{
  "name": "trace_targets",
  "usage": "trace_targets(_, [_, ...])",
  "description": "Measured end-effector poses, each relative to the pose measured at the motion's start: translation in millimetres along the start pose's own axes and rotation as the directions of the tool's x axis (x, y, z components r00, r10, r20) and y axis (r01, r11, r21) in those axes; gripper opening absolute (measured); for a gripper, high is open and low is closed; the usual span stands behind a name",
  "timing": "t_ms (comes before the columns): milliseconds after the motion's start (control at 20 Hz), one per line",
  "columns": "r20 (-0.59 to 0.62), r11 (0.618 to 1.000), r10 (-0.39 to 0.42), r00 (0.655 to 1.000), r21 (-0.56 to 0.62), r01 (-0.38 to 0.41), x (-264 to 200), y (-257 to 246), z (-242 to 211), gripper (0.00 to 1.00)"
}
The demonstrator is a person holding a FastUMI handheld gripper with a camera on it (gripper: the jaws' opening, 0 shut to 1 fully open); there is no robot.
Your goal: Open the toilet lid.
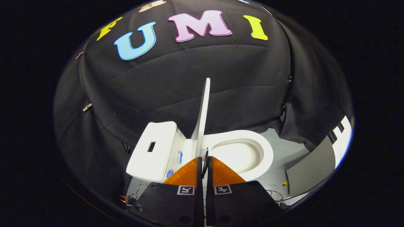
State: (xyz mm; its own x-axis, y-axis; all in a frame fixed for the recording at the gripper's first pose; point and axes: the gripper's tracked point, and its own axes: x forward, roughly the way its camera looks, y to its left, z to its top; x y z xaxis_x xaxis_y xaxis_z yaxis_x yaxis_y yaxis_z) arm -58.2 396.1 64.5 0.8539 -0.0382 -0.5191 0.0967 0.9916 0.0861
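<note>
Gripper (204, 160) fingers closed together, seemingly clamped on the lower edge of the toilet lid (203, 113), which stands upright between the tank (154, 148) and the open bowl (244, 151).

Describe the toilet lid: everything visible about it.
The toilet lid is a thin white panel, smooth and plastic-looking, seen edge-on. It stands raised, nearly upright, between the white tank and the open bowl, its lower end near the hinge by the tank. The gripper is closed on its lower edge, both fingers pressing either side of it. Its broad faces cannot be judged from this angle.
</note>
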Motion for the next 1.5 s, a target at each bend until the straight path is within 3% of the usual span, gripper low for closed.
trace_targets(650, [0.08,0.985,-0.101,0.992,-0.134,0.111,3,103,-5,0.08])
trace_targets(1150, [0.109,0.971,-0.106,0.988,-0.202,0.126,11,169,-21,0.1])
trace_targets(1500, [0.091,0.968,-0.052,0.994,-0.242,0.073,25,206,-40,0.2])
